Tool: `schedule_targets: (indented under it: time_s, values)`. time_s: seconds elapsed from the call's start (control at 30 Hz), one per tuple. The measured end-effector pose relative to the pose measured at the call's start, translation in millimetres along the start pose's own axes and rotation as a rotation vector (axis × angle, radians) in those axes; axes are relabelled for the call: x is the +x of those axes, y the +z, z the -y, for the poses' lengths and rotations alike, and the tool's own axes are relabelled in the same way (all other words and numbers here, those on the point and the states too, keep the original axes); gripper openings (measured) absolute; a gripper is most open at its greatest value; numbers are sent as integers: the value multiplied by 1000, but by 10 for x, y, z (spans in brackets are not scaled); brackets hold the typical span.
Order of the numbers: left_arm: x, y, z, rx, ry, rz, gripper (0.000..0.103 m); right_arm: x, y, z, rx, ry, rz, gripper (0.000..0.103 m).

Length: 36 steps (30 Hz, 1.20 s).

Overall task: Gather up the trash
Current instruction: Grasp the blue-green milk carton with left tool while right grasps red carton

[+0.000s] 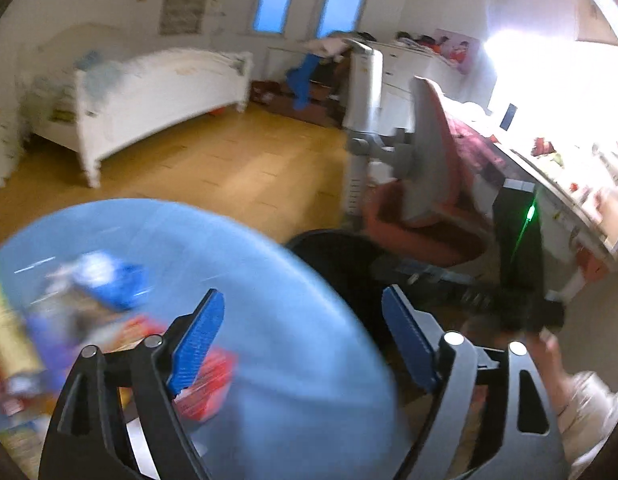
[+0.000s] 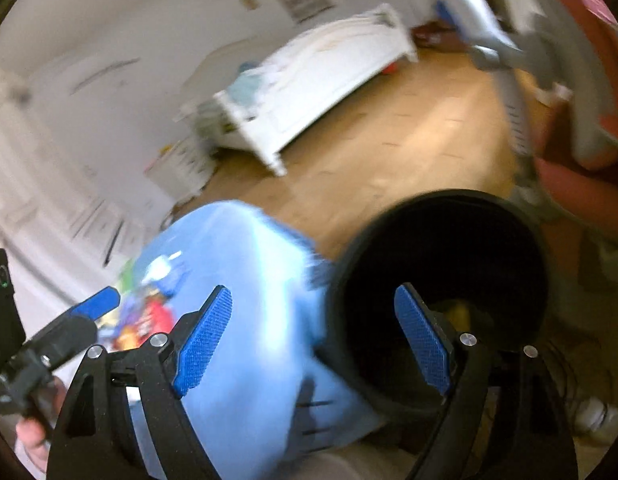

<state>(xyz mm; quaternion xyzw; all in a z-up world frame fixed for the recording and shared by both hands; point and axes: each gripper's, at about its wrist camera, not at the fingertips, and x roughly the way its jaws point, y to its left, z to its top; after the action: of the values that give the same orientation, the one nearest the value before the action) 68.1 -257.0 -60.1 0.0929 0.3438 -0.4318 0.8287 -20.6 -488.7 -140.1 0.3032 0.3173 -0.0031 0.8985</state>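
Observation:
A light blue plastic tub [image 1: 277,304] fills the lower left of the left wrist view, blurred, with a blue wrapper [image 1: 109,280] and a red packet [image 1: 211,384] inside. My left gripper [image 1: 301,296] is open over its rim, with nothing between the pads. In the right wrist view the blue tub [image 2: 249,280] leans against a black round bin [image 2: 449,198] with something yellow [image 2: 461,312] at its bottom. My right gripper [image 2: 313,292] is open above where the two meet, holding nothing.
A red and grey desk chair [image 1: 425,152] and a cluttered, brightly lit desk [image 1: 557,168] stand to the right. A white bed [image 1: 149,96] sits across the wooden floor [image 1: 237,164]. A hand [image 2: 33,436] holds the other gripper at the lower left.

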Motion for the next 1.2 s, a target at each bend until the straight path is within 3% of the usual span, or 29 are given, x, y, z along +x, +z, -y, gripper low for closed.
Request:
schedule_targets:
  time_s: [0.17, 0.23, 0.4, 0.57, 0.7, 0.77, 0.83, 1.0, 1.2]
  values:
    - [-608, -426, -567, 66, 215, -25, 83, 292, -91, -813, -180, 121, -128, 83]
    - [-778, -603, -836, 112, 301, -70, 83, 432, -155, -1092, -254, 132, -173, 88]
    - [-946, -852, -1314, 199, 377, -169, 84, 732, -326, -1592, -404, 98, -247, 89]
    - [-904, -980, -1579, 294, 331, -245, 84, 980, -421, -1725, -489, 40, -301, 89]
    - [-773, -1007, -1710, 264, 234, -287, 84, 1118, -438, -1746, -495, 9, -317, 88]
    - [-728, -1048, -1697, 278, 235, -296, 84, 1158, -439, -1717, -485, 0, -327, 81]
    - [-699, -1078, -1649, 307, 257, -292, 83, 1218, -452, -1678, -471, -13, -354, 60]
    - [-843, -1078, -1717, 132, 252, -227, 63, 1131, -488, -1623, -427, 31, -332, 58]
    - [-1000, -1175, -1589, 22, 288, -177, 54, 849, -520, -1515, -353, 129, -299, 57]
